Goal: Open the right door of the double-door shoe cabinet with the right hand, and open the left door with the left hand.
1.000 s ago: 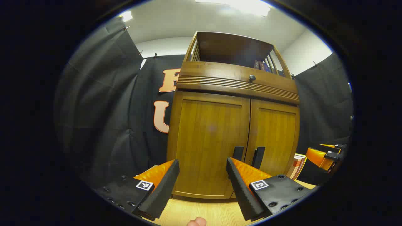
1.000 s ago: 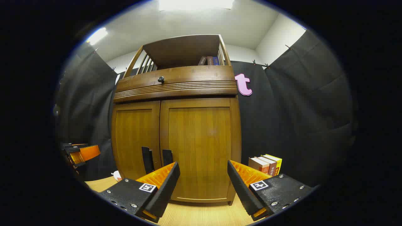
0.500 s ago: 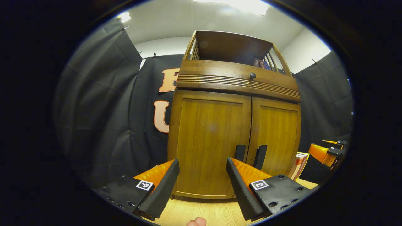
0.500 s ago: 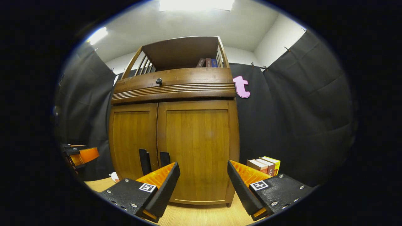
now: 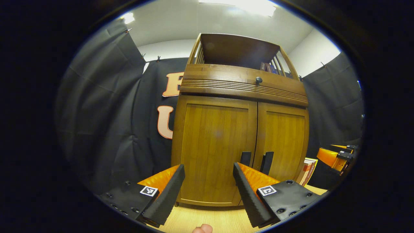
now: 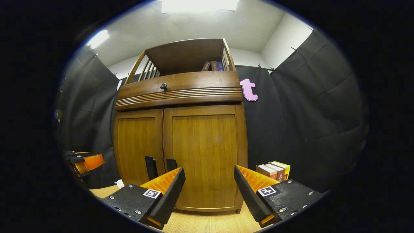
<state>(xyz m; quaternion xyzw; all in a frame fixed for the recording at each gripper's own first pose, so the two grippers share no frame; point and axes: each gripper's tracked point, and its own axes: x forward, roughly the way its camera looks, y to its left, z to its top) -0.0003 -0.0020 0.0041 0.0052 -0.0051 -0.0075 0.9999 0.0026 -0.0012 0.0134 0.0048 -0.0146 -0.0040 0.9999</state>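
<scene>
A wooden shoe cabinet stands on a light wooden surface with both doors closed. In the left gripper view the left door (image 5: pixel 213 145) faces me, and its dark handle (image 5: pixel 245 158) stands just beyond my right finger. My left gripper (image 5: pixel 208 191) is open, short of the door. The right gripper view has the right door (image 6: pixel 203 152) straight ahead, with its dark handle (image 6: pixel 171 164) near the centre seam, above my left finger. My right gripper (image 6: pixel 208 191) is open too, holding nothing.
A drawer with a round knob (image 5: pixel 258 79) runs above the doors, under an open shelf with books (image 6: pixel 213 65). More books (image 6: pixel 273 170) stand right of the cabinet. The other gripper (image 5: pixel 336 157) shows at the right edge of the left gripper view. Black cloth walls surround everything.
Both views shifted slightly: the cabinet sits a little lower and nearer in the right gripper view. Doors stayed closed and both grippers stayed open.
</scene>
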